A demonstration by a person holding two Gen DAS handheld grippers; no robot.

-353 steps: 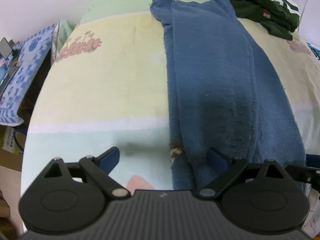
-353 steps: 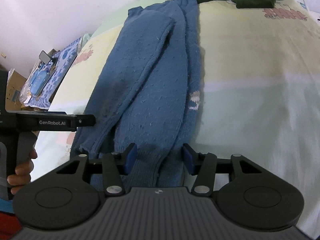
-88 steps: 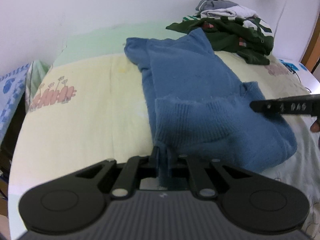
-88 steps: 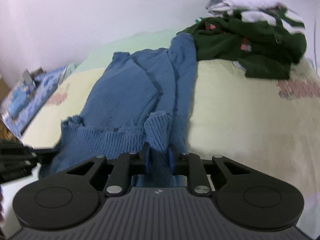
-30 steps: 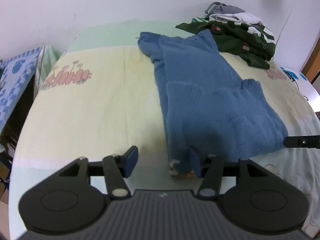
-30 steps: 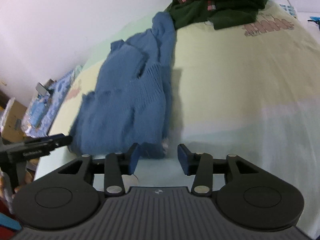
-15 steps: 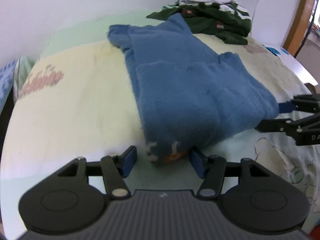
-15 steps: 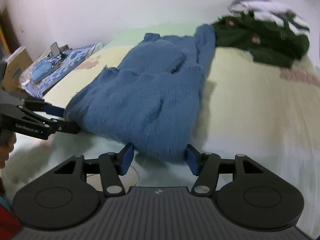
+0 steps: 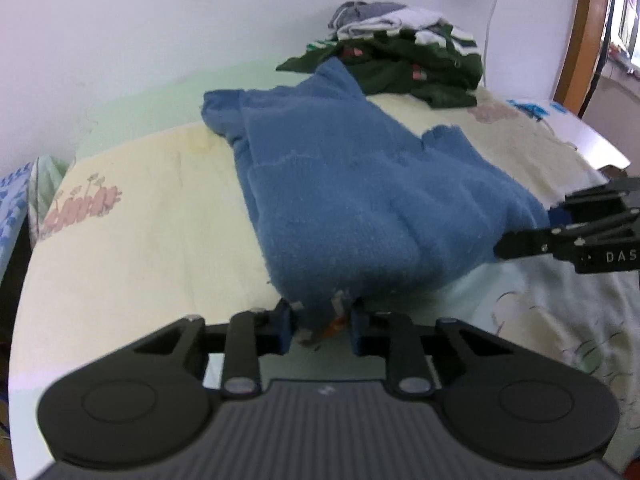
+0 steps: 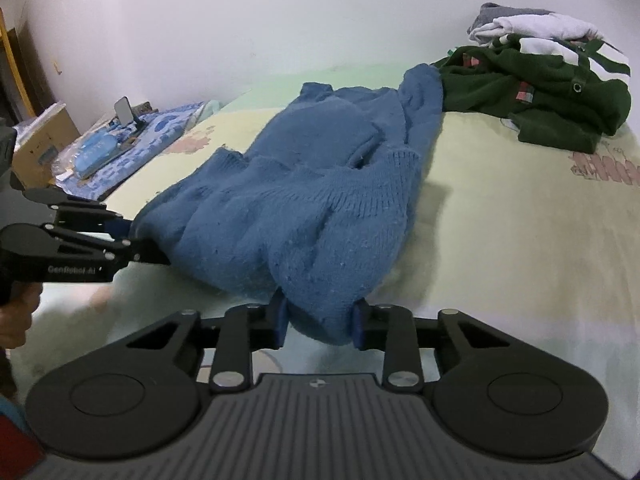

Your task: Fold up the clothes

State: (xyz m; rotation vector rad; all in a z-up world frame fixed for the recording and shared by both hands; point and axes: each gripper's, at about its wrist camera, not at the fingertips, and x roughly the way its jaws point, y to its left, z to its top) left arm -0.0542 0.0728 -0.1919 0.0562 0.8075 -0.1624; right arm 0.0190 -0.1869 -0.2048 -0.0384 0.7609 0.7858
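At the bottom centre of the left wrist view, the left gripper (image 9: 320,326) is closing on the near corner of the folded blue sweater (image 9: 360,200). The right gripper (image 10: 320,326), bottom centre of its own view, is closing on the sweater's other near corner. The sweater fills the middle of both frames, lying on the bed (image 9: 140,220). A pile of green and white clothes (image 10: 540,80) sits upper right.
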